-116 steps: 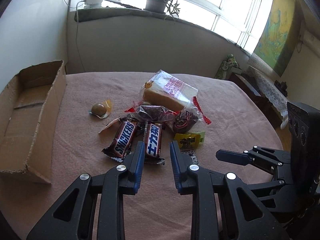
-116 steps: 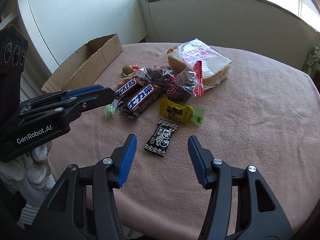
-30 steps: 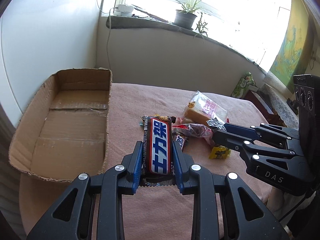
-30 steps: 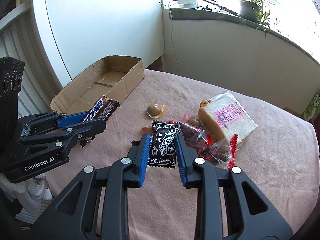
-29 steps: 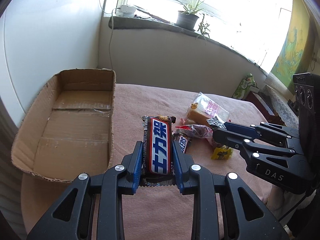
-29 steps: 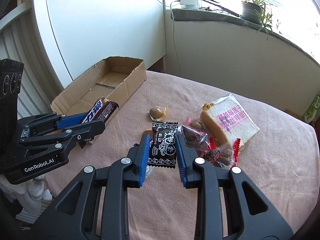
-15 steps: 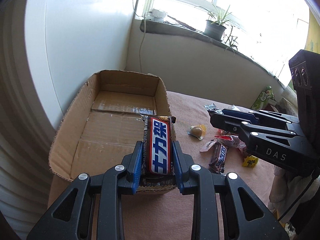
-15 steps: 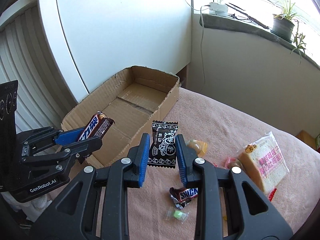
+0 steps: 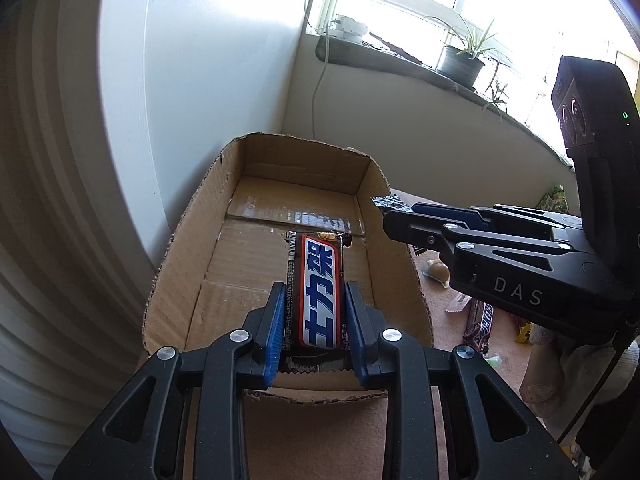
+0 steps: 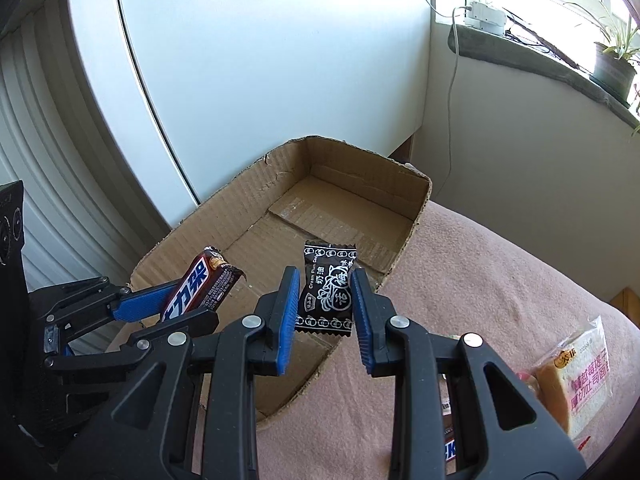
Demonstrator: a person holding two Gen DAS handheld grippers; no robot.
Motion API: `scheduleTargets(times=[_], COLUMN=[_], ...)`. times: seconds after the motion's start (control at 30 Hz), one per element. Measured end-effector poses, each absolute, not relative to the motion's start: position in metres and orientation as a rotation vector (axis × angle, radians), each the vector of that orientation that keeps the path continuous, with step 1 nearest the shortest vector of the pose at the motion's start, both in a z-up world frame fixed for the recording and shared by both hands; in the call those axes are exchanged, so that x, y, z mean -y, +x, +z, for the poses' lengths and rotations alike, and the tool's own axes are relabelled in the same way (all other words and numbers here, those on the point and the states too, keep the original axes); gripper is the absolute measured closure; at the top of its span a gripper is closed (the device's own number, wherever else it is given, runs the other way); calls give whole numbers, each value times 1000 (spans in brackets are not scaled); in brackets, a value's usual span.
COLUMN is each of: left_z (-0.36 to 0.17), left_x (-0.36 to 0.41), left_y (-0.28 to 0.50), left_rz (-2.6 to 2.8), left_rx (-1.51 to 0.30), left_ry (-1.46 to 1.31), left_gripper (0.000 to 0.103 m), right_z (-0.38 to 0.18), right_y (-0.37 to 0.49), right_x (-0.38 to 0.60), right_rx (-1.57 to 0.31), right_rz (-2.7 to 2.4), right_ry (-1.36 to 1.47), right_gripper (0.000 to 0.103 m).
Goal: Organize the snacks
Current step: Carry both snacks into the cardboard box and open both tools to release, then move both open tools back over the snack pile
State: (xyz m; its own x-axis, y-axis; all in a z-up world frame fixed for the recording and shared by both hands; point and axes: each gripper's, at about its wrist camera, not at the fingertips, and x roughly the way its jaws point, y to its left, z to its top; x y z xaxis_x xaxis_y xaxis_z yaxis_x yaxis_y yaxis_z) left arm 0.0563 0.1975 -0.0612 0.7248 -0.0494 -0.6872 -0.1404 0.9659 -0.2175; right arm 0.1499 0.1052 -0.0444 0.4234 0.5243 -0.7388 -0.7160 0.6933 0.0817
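Observation:
My left gripper [image 9: 316,300] is shut on a brown Snickers bar with blue Chinese lettering [image 9: 318,292] and holds it above the near end of the open cardboard box [image 9: 184,240]. The bar also shows in the right wrist view [image 10: 200,288]. My right gripper [image 10: 325,284] is shut on a small black cream plum candy packet [image 10: 327,288], held over the box's right wall [image 10: 416,216]. The right gripper also shows in the left wrist view [image 9: 390,210]. The box holds nothing.
The box sits at the left edge of a table under a pink cloth [image 10: 480,280]. On the cloth lie another Snickers bar [image 9: 478,322], a wrapped brown sweet [image 9: 436,270] and a bagged bread slice [image 10: 576,376]. A white wall stands behind the box.
Both grippers have moved left from the snack pile to the box, each carrying its snack. The bar is now over the box's inside and the candy over its right wall.

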Motion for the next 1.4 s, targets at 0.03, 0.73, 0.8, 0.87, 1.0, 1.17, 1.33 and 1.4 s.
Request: scheduleTargets(times=[0.03, 0.73, 0.8, 0.87, 1.0, 1.17, 1.33, 1.4], left_z=[-61, -58, -56, -54, -50, -44, -39, -37], left_x=[-199, -201, -200, -198, -195, -187, -172, -163], left_y=[56, 54, 52, 51, 46, 41, 39, 39], left_rz=[52, 92, 93, 95, 98, 94, 68, 54], left_rx=[-761, -754, -749, -745, -737, -723, -714, -708], left_ry=[-267, -257, -255, -251, -244, -243, -237, -233], left_gripper=[76, 53, 53, 53, 53, 53, 53, 53], right_z=[-45, -38, -36, -34, -30, -24, -17, -14], right_y=[150, 151, 152, 151, 149, 145, 141, 140], right_x=[-109, -109, -106, -103, -95, -80, -56, -42], right_rx=[-822, -781, -780, -783, -782, -770, -763, -758], right_rz=[791, 769, 761, 755, 738, 715, 697, 689], right_ry=[-266, -279, -278, -274, -260, -256, -235, -228], right_gripper=[76, 25, 25, 25, 24, 24, 24, 24])
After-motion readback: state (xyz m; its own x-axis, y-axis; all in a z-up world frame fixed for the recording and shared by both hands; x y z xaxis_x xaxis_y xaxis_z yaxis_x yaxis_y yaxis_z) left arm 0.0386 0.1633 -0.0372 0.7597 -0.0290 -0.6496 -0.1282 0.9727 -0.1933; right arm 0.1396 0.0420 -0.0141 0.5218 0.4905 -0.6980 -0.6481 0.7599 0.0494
